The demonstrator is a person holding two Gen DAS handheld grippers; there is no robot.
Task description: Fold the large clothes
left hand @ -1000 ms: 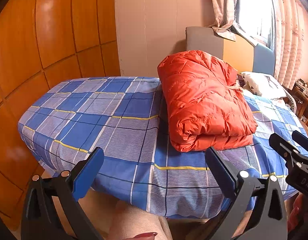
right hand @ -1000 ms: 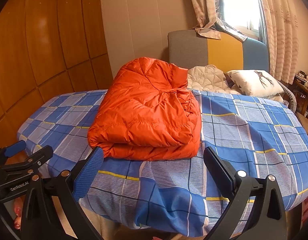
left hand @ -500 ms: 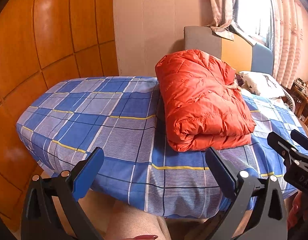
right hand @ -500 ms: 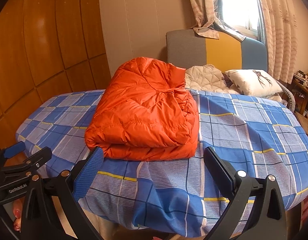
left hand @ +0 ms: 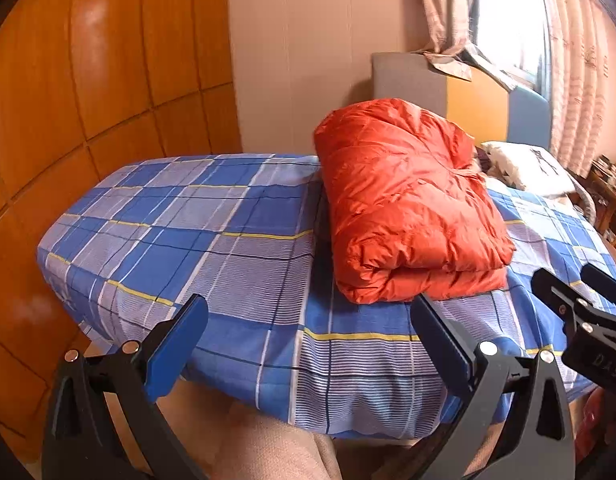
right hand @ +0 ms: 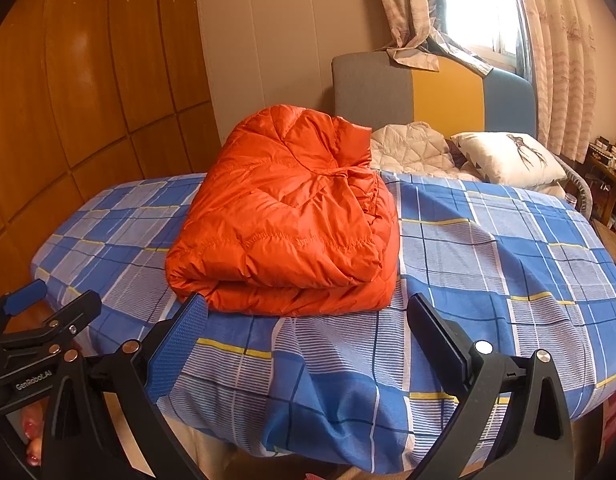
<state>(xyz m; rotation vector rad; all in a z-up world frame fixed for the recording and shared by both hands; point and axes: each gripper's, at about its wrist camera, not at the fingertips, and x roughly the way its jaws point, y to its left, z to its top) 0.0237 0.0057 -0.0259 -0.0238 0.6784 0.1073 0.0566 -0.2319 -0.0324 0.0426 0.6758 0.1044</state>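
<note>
Two grippers hanging spread and empty, left gripper [left hand: 308, 344], right gripper [right hand: 305, 332], folded orange down jacket [right hand: 291, 220] lying beyond the jaws on plaid bedsheet [right hand: 488, 264], pillow [right hand: 508, 156] sitting behind.

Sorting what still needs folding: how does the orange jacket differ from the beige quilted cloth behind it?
The orange jacket is folded into a thick, neat stack; the beige cloth lies in a loose, rumpled heap. The jacket sits mid-bed on the blue plaid sheet; the cloth sits up by the headboard, next to the pillow. The jacket's fabric is shiny; the cloth's looks matte. Both are quilted, and neither is held by a gripper.
</note>
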